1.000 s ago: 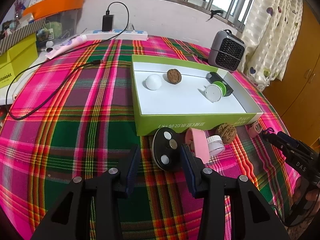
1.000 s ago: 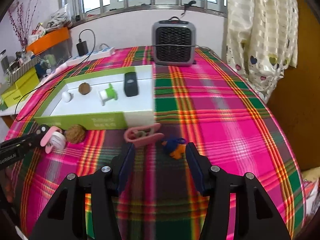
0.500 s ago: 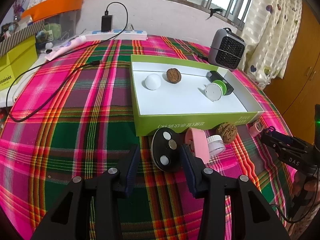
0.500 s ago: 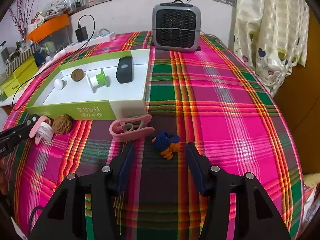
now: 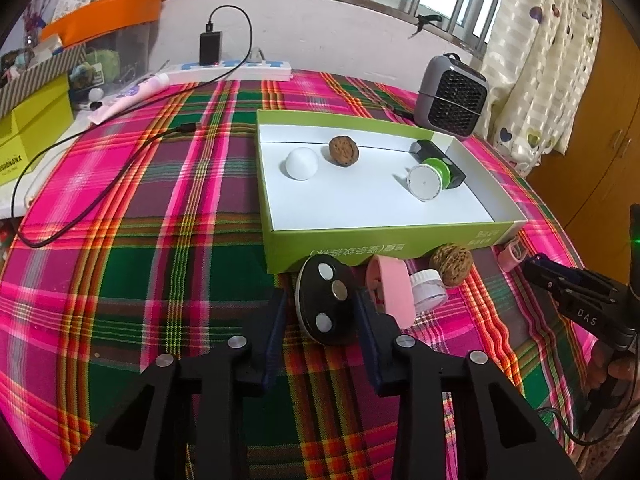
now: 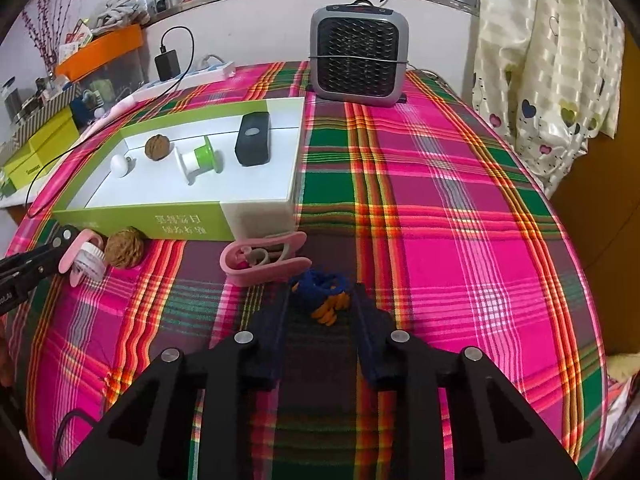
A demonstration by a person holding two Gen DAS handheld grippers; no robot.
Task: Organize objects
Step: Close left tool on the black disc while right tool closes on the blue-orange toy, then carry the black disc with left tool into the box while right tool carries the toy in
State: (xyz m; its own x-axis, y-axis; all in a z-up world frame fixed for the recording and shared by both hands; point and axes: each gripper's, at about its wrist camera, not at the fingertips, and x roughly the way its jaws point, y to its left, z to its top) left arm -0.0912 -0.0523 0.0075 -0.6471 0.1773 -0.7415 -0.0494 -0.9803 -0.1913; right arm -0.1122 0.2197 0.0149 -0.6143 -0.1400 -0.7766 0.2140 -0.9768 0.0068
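Jaws of both grippers stand apart. The left gripper [image 5: 320, 312] straddles a stiff, probably smooth black disc [image 5: 326, 304]; pinch its edges. The right gripper [image 6: 320, 304] flanks a soft, light yarn bundle [image 6: 323, 294], which looks easy to squeeze.

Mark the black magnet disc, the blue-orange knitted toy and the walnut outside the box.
black magnet disc [image 5: 326, 302]: left wrist view, centre of its black face.
blue-orange knitted toy [image 6: 322, 290]: right wrist view, blue upper body.
walnut outside the box [image 6: 124, 248]: right wrist view, middle of its shell.

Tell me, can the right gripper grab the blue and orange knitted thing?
Probably yes. The right gripper is open with the blue and orange knitted thing already lying between its fingers, nothing blocking. The pink clip sits close by.
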